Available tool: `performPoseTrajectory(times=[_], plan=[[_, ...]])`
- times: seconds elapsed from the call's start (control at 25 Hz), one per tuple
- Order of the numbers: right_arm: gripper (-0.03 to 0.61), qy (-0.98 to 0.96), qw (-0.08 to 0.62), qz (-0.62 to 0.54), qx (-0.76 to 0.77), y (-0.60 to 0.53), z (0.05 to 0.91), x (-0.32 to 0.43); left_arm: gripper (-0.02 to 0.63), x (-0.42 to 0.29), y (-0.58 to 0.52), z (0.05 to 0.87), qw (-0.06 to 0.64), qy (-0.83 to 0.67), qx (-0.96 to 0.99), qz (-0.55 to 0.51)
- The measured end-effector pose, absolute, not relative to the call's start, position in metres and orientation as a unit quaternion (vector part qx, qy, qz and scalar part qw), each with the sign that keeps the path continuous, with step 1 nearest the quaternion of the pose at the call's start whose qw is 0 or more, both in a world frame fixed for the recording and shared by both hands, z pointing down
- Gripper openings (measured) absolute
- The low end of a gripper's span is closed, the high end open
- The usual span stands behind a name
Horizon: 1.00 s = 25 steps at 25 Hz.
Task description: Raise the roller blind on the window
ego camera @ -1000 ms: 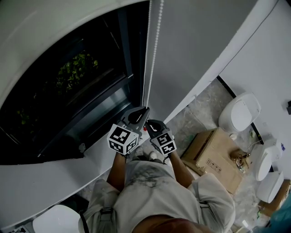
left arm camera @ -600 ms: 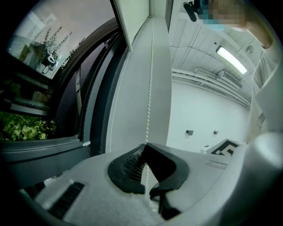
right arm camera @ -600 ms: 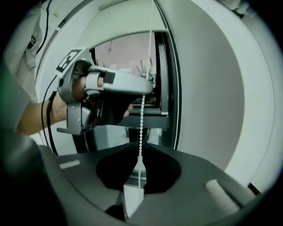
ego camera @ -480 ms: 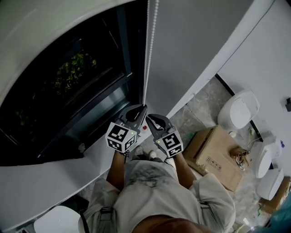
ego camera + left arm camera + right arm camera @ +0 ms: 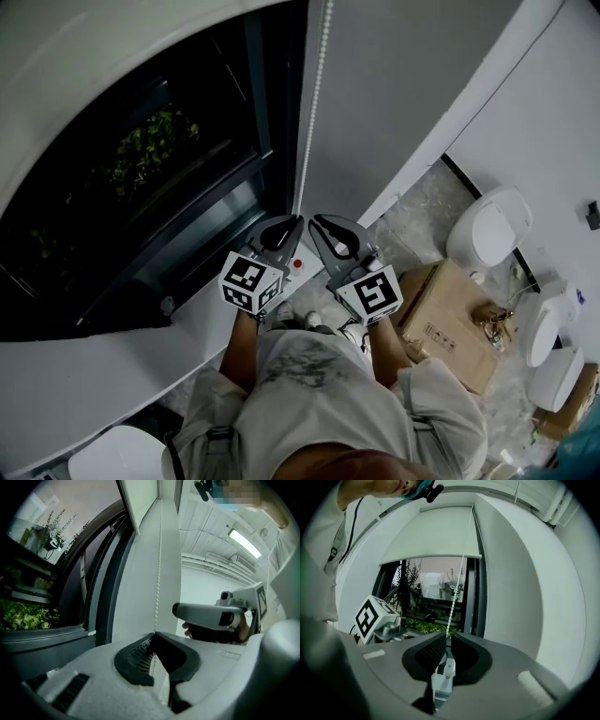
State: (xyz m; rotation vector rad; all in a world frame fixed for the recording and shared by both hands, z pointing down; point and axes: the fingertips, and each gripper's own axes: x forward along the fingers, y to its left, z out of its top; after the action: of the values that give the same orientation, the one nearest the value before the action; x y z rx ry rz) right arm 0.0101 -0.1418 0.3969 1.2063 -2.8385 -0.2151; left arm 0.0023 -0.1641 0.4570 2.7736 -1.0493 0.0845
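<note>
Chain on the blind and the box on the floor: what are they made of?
The chain looks like white plastic. It is a string of small, smooth, round beads, though it could be painted metal. The box looks like brown cardboard, with dull flat sides, folded edges and printed marks.

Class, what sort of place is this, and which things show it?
Probably an indoor room used for storage: a window with a roller blind and bead chain, a cardboard box and white toilet-like fixtures on the floor.
</note>
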Motion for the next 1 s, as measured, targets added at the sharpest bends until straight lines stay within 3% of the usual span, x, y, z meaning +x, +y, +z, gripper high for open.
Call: performPoseTrajectory(times=[0.84, 1.0], plan=[[0.077, -0.918, -0.044, -0.113, 0.379, -0.178, 0.279, 0.0, 0.011, 0.013, -0.169, 0.458, 0.087, -0.345, 0.934, 0.028], [0.04, -0.916, -0.049, -0.115, 0.382, -0.18, 0.273, 0.0, 0.011, 0.013, -0.168, 0.457, 0.089, -0.344, 0.934, 0.026]])
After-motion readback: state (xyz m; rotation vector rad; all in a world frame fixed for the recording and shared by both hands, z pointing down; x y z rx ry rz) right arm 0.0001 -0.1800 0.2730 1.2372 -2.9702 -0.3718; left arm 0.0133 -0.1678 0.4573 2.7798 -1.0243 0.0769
